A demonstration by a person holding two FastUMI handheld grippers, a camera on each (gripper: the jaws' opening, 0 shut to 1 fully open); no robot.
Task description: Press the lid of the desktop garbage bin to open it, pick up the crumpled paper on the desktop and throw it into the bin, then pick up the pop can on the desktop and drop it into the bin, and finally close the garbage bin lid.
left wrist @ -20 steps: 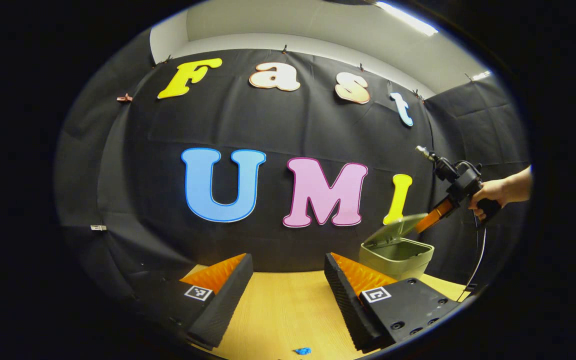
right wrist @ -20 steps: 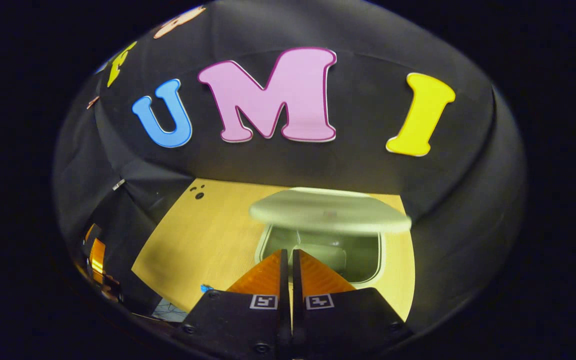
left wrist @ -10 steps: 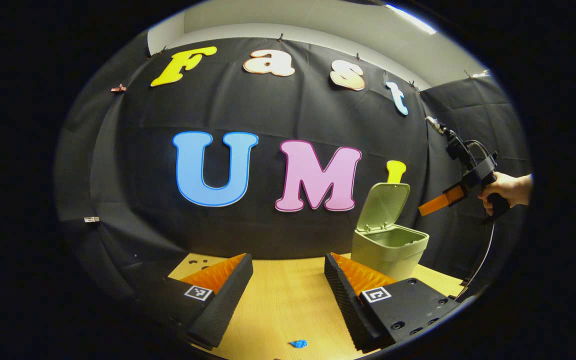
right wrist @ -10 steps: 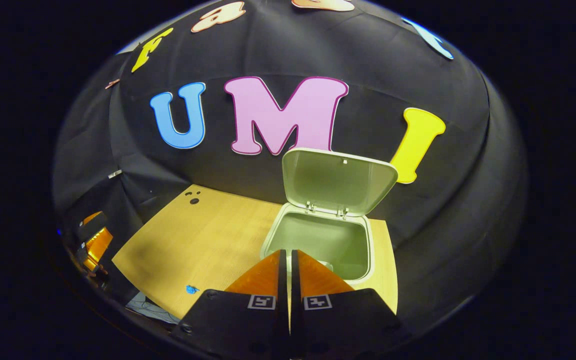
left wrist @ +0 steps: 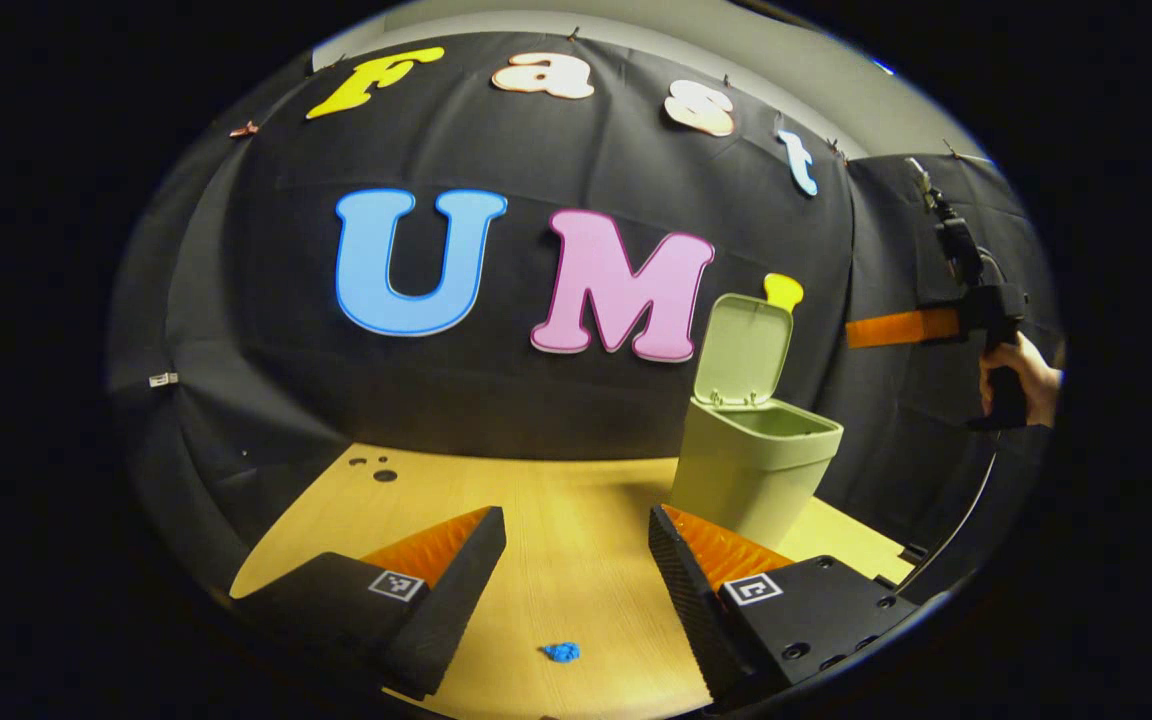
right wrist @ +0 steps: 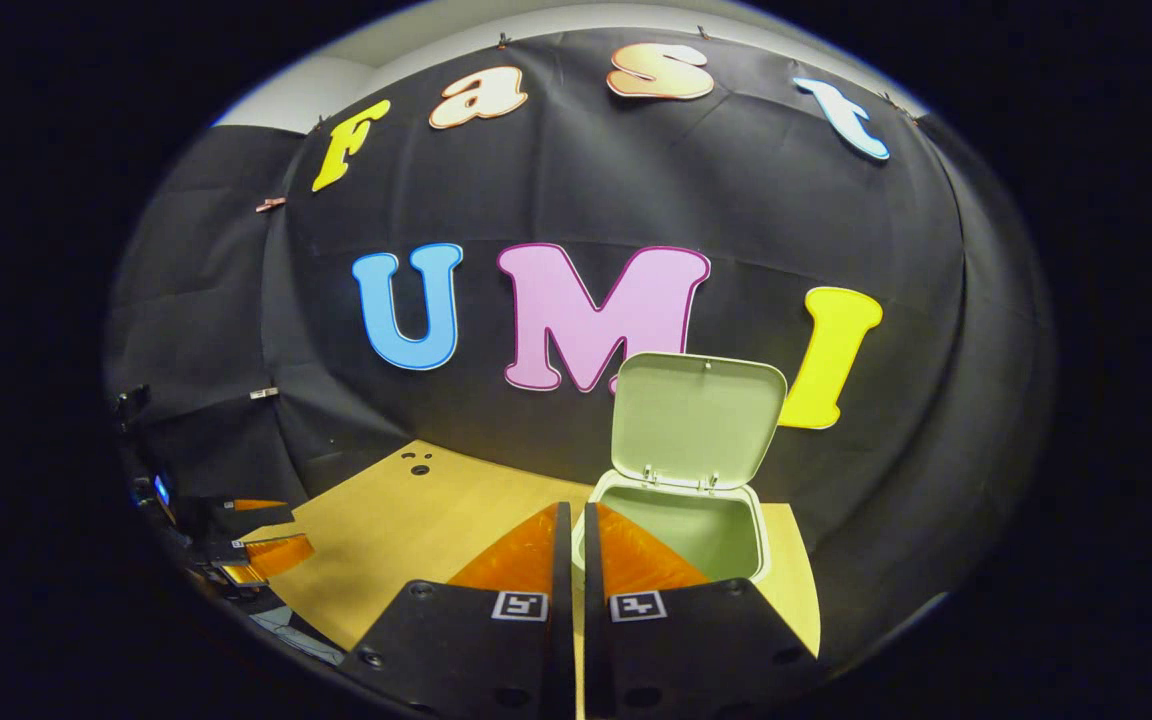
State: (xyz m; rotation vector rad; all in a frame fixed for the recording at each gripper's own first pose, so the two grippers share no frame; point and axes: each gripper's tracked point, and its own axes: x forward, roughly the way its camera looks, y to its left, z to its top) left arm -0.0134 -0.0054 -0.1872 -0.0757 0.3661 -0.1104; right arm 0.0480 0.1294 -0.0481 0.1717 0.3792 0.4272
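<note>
on the desk (left wrist: 576, 580), upright bin (left wrist: 751, 475), lid (left wrist: 742, 348) raised vertical

Left tongs (left wrist: 576, 545) spread wide, right tongs (right wrist: 570, 540) closed together, hand (left wrist: 1021, 372) gripping their handle

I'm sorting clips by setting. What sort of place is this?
Likely a staged recording booth, not a home: black cloth wall behind a bare wooden table, one small green bin with its lid up, and a hand-held gripper.
</note>
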